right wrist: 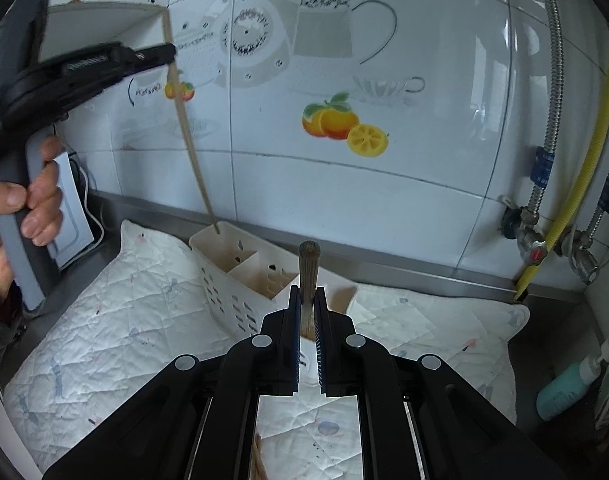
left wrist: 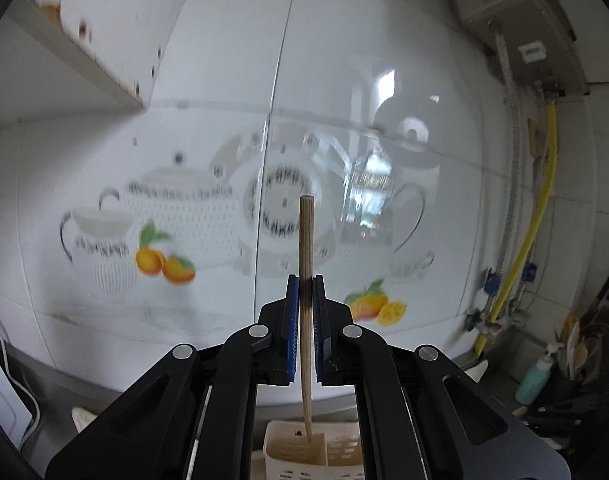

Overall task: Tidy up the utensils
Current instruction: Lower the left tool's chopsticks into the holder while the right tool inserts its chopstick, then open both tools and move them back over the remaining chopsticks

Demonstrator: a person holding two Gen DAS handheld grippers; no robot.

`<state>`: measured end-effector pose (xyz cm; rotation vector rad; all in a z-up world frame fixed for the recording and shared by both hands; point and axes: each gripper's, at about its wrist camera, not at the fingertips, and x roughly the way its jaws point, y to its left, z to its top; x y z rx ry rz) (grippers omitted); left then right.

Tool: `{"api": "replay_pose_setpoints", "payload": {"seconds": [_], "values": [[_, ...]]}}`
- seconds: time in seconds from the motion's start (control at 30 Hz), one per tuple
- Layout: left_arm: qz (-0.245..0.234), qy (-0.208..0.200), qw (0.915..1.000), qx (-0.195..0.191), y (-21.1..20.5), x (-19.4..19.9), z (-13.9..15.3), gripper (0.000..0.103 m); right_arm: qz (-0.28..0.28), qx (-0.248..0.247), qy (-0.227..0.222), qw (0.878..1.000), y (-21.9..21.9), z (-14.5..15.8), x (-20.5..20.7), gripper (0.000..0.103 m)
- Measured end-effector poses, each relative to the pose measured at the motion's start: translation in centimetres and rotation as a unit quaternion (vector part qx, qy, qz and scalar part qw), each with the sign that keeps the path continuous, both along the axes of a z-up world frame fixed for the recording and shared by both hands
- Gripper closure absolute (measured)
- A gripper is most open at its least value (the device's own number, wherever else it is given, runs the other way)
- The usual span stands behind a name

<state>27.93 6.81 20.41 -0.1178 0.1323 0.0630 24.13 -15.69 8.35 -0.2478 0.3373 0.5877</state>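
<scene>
My left gripper (left wrist: 305,280) is shut on a pale wooden chopstick (left wrist: 306,232) that stands upright. The chopstick's lower tip dips into a cream slotted utensil caddy (left wrist: 280,452) below. In the right wrist view that left gripper (right wrist: 168,54), held by a hand (right wrist: 8,208), sits at the upper left. Its chopstick (right wrist: 192,152) slants down into the caddy's (right wrist: 216,280) far-left compartment. My right gripper (right wrist: 307,292) is shut on a utensil with a grey-brown wooden handle (right wrist: 309,260), upright just in front of the caddy. The utensil's lower end is hidden behind the fingers.
The caddy rests on a white quilted mat (right wrist: 124,320) on a steel counter against a tiled wall. Loose chopsticks (right wrist: 258,460) lie on the mat near me. A teal pump bottle (right wrist: 564,388), a yellow hose (right wrist: 576,184) and valves stand at the right. A white appliance (right wrist: 70,208) is at the left.
</scene>
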Motion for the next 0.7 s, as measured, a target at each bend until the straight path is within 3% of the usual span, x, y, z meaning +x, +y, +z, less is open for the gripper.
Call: {"api": "replay_pose_setpoints", "payload": {"seconds": [0.27, 0.43, 0.5, 0.57, 0.7], "values": [[-0.008, 0.066, 0.9978, -0.005, 0.7, 1.4, -3.9, 0.097, -0.004, 0.002, 0.005, 1.000, -0.6, -0.8, -0.1, 0.096], [-0.013, 0.092, 0.9957, -0.005, 0.8, 0.7, -4.8, 0.092, -0.007, 0.014, 0.000, 1.000, -1.6, -0.4, -1.0, 0.082], [-0.019, 0.098, 0.9950, 0.000, 0.7, -0.2, -4.9, 0.082, -0.009, 0.021, -0.007, 1.000, -2.1, 0.0, -1.7, 0.077], [-0.019, 0.095, 0.9952, 0.014, 0.2, -1.2, -4.9, 0.056, -0.010, 0.025, -0.015, 1.000, -2.7, 0.3, -2.7, 0.077], [-0.028, 0.095, 0.9947, 0.031, -0.4, -4.3, -5.3, 0.041, -0.010, 0.036, -0.022, 0.999, -4.2, 0.2, -5.2, 0.077]]}}
